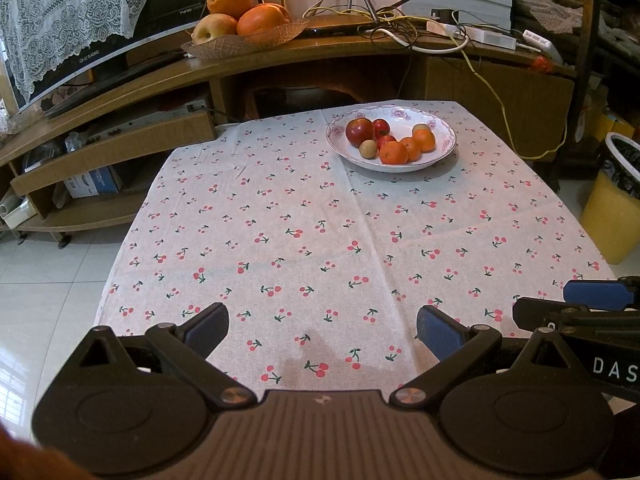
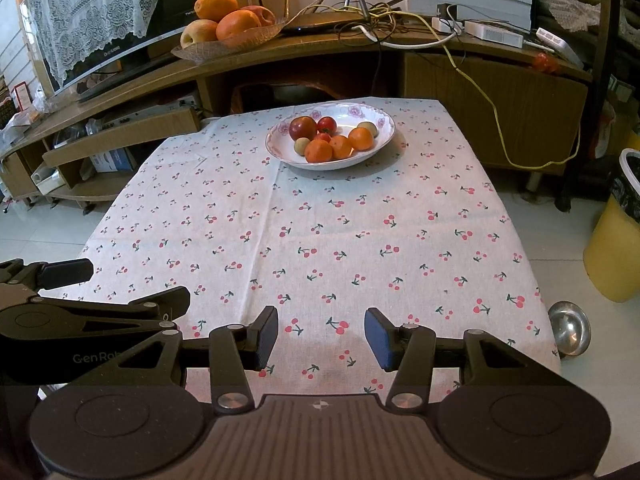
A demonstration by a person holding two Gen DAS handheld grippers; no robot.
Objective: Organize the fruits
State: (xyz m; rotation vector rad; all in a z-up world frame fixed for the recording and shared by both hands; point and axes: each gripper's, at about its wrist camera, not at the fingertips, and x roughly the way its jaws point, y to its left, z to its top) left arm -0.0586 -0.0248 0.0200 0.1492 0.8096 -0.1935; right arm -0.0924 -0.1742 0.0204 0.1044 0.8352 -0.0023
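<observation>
While both your tools hover over the near edge of the counter's cherry-print cloth (image 1: pixel 320 220), the left tool (image 1: pixel 322 330) is spread wide and the right tool (image 2: pixel 321 338) partly spread, neither grasping anything. The white floral china bowl (image 2: pixel 384 132) of apples, tomatoes and oranges sits at the far side.

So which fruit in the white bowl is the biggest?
The dark red apple at the bowl's far left; it is clearly larger than the oranges and small red fruits beside it.
</observation>
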